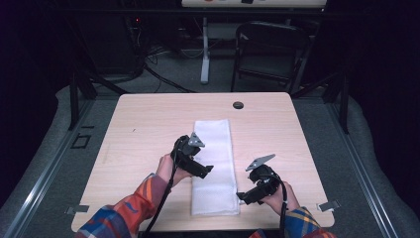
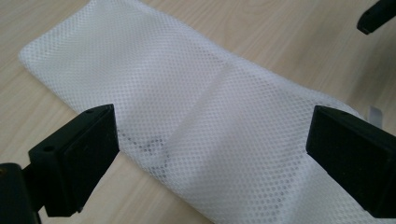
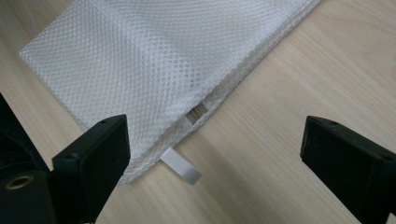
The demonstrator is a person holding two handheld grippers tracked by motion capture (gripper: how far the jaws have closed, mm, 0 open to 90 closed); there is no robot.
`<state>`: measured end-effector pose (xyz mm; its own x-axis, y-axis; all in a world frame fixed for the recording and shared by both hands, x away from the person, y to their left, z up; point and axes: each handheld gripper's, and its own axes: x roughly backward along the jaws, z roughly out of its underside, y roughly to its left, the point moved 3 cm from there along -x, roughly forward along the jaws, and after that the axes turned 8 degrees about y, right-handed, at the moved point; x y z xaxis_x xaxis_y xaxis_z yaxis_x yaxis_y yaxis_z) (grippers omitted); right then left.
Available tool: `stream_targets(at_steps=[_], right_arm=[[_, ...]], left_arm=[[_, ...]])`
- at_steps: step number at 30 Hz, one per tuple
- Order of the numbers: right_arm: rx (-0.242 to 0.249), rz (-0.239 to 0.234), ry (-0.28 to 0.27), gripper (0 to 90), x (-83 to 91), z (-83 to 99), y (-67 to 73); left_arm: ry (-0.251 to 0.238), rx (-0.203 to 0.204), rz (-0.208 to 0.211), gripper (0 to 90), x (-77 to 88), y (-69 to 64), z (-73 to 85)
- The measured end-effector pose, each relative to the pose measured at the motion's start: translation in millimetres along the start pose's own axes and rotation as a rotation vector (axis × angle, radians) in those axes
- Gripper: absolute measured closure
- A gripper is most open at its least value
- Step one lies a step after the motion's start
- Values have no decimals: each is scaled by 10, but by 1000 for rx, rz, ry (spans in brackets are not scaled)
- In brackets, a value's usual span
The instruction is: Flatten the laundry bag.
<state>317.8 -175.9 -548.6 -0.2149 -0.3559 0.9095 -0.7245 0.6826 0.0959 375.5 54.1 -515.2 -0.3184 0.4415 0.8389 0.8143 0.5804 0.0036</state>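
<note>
The left tongs (image 1: 207,171) stand wide apart over the folded white mesh cloth bag (image 1: 214,166), nothing clamped between the two black jaws; in the left gripper view the netting (image 2: 196,116) lies flat below and between them, with a fold line running across it. The right tongs (image 1: 240,197) are likewise spread apart and hold nothing, hovering just beside the bag's near right corner; in the right gripper view that corner (image 3: 154,70) lies partly under the left-hand jaw, and a small white label tab (image 3: 181,168) sticks out from the hem onto the bare wood. Each gripper is held by a hand coming in from the near edge, the left hand (image 1: 168,169) and the right hand (image 1: 287,198), with sleeves of an orange and blue plaid shirt (image 1: 133,208). The bag lies lengthwise down the middle of the pale wooden worktop (image 1: 148,129), reaching close to the near edge. A small dark round grommet (image 1: 238,105) sits near the worktop's far edge, and a dark folding chair (image 1: 270,47) stands on the floor beyond.
</note>
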Motion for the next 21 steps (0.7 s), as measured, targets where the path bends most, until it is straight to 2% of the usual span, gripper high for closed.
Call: stream_targets(at_steps=[9, 11, 13, 15, 19, 21], right_arm=[[-12, -3, 2, 91, 5, 17, -21], [-13, 5, 9, 99, 8, 19, -30], [-13, 5, 10, 102, 5, 18, -32], [-18, 3, 8, 106, 1, 18, -28], [-19, 6, 14, 112, -1, 19, -31], [-22, 6, 12, 115, -5, 20, -34]], left_arm=[[7, -19, 33, 6, 18, -225, 198], [12, -34, 37, 5, 27, -279, 234], [8, -30, 53, 7, 26, -332, 273], [16, -50, 61, 14, 5, -388, 316], [25, -59, 82, 27, -25, -466, 344], [27, -62, 109, 42, -50, -521, 355]])
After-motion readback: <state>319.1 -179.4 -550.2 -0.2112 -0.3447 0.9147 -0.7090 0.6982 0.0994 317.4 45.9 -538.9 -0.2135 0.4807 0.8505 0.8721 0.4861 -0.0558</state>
